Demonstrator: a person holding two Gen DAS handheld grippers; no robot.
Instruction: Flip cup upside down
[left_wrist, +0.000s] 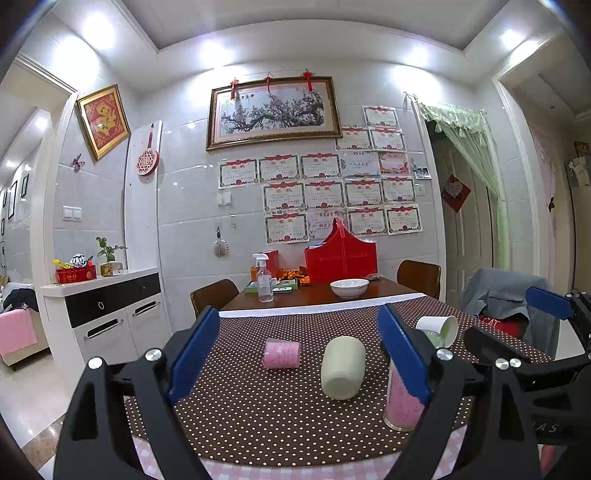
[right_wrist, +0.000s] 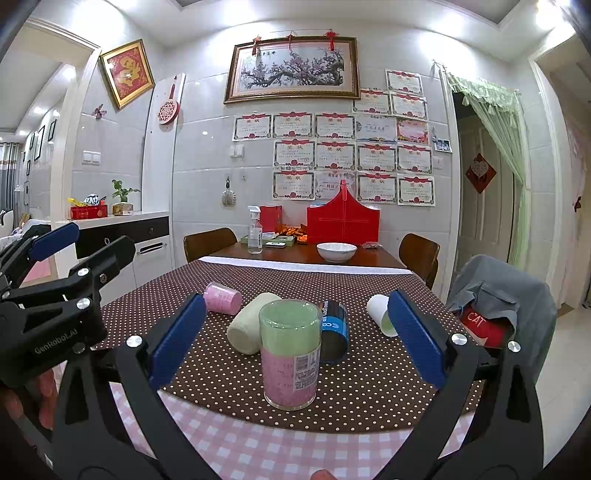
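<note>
A tall clear cup with a pink and green inside (right_wrist: 290, 354) stands on the dotted cloth near the table's front edge, between the open fingers of my right gripper (right_wrist: 295, 339), untouched. In the left wrist view the same cup (left_wrist: 400, 400) sits behind my left gripper's right finger. My left gripper (left_wrist: 299, 354) is open and empty above the cloth. A cream cup (left_wrist: 342, 367) (right_wrist: 248, 328), a pink cup (left_wrist: 281, 354) (right_wrist: 222, 297), a white paper cup (left_wrist: 439, 328) (right_wrist: 382, 314) and a dark blue cup (right_wrist: 334, 330) lie on their sides.
A brown dotted cloth (right_wrist: 369, 387) covers the near table over a pink checked cloth (right_wrist: 258, 450). At the far end stand a white bowl (right_wrist: 337, 252), a spray bottle (right_wrist: 255, 230) and a red box (right_wrist: 343, 221). A chair with grey clothing (right_wrist: 498, 295) stands at the right.
</note>
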